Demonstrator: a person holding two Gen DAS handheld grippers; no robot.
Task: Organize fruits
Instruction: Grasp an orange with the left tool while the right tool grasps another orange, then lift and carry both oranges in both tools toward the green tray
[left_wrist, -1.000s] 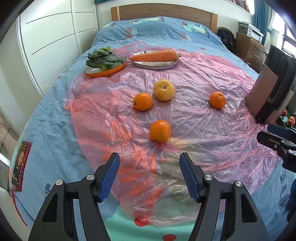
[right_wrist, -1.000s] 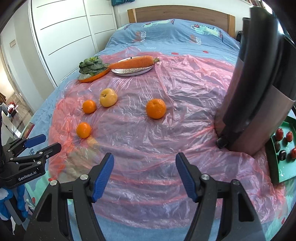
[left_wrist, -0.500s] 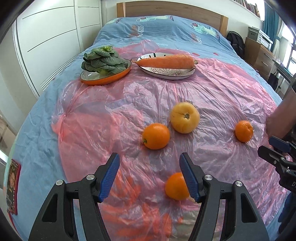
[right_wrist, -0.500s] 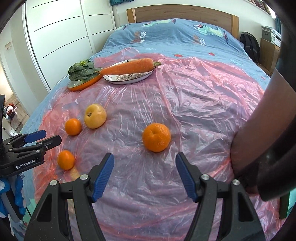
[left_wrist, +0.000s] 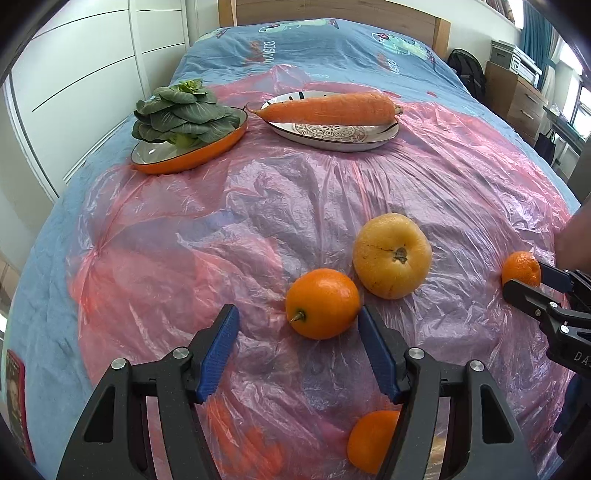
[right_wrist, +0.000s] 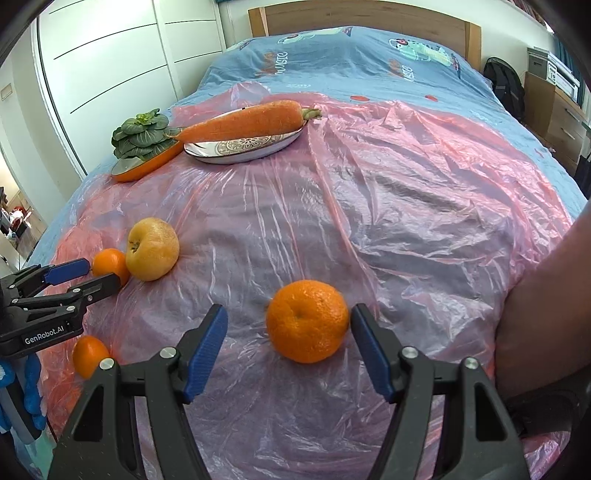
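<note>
left gripper (left_wrist: 297, 349): jaws spread, nothing pinched. a smooth orange (left_wrist: 322, 303) w/ a small stem nub lies on the sheet just beyond the tips, toward the right blue pad, not gripped. right gripper (right_wrist: 288, 347): jaws spread too, a dimpled mandarin (right_wrist: 307, 320) sits between the blue pads, close to the right one; can't tell if it touches.

writing: "genrobot.ai" on the left gripper's body in the right wrist view; "da..." cut off on the right gripper (left_wrist: 532, 284) at the edge of the left wrist view. bedspread (right_wrist: 332, 59) print reads approx "music", letters warped.

hidden/cut off: a 3rd orange (left_wrist: 371, 445) near, half behind the left gripper's right finger. blue glove (right_wrist: 22, 402) at far left, partly out of frame. a forearm (right_wrist: 546, 317) fills the right edge.

other fruit: yellow apple (left_wrist: 392, 255), blemished, stem end showing, just right & beyond the smooth orange. all on a wrinkled pink plastic sheet (left_wrist: 295, 206) over the bed. far side: bok choy (left_wrist: 184, 112) in an orange dish (left_wrist: 207, 153), carrot (left_wrist: 325, 109) on a patterned plate (left_wrist: 332, 134) to its right.
</note>
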